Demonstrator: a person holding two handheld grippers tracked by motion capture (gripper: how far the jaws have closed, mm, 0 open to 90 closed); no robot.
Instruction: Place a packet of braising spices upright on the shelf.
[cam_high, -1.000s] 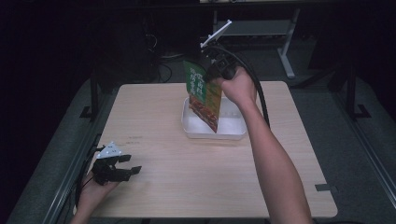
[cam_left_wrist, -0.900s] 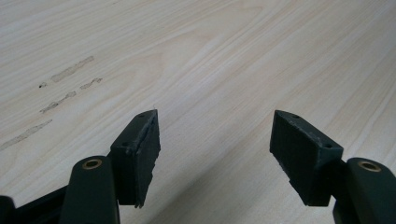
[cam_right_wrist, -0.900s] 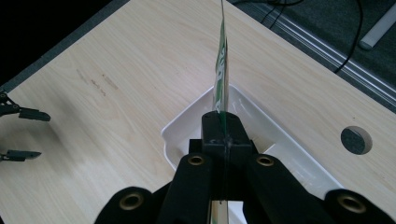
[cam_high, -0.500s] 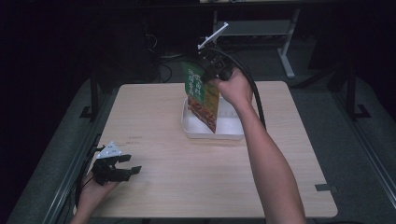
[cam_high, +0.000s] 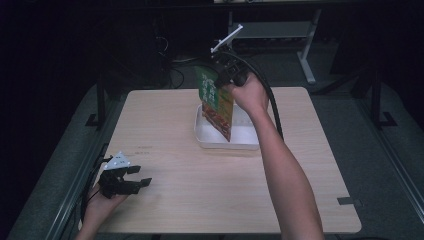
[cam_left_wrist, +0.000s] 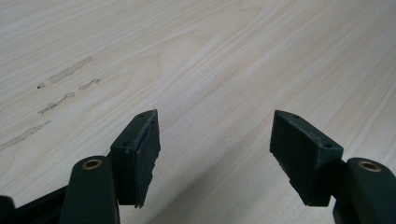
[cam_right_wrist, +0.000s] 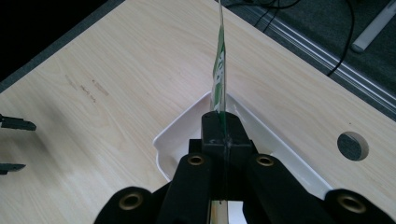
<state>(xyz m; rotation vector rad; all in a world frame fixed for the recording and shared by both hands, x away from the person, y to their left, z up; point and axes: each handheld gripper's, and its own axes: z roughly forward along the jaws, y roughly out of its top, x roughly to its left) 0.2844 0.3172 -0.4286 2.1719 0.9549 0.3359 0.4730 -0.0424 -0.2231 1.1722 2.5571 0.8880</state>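
The right gripper (cam_high: 223, 82) pinches the packet (cam_high: 216, 102) by its top edge so it hangs over the tray (cam_high: 206, 140), while the left gripper (cam_high: 131, 181) idles open on the counter (cam_high: 165, 125)

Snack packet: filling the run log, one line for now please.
right gripper: shut on snack packet | above white tray | left gripper: open

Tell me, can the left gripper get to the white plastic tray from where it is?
Probably yes. The left gripper, jaws open, sits at the near left corner, and bare wooden table lies between it and the white plastic tray. The right gripper holds a green packet above that tray.
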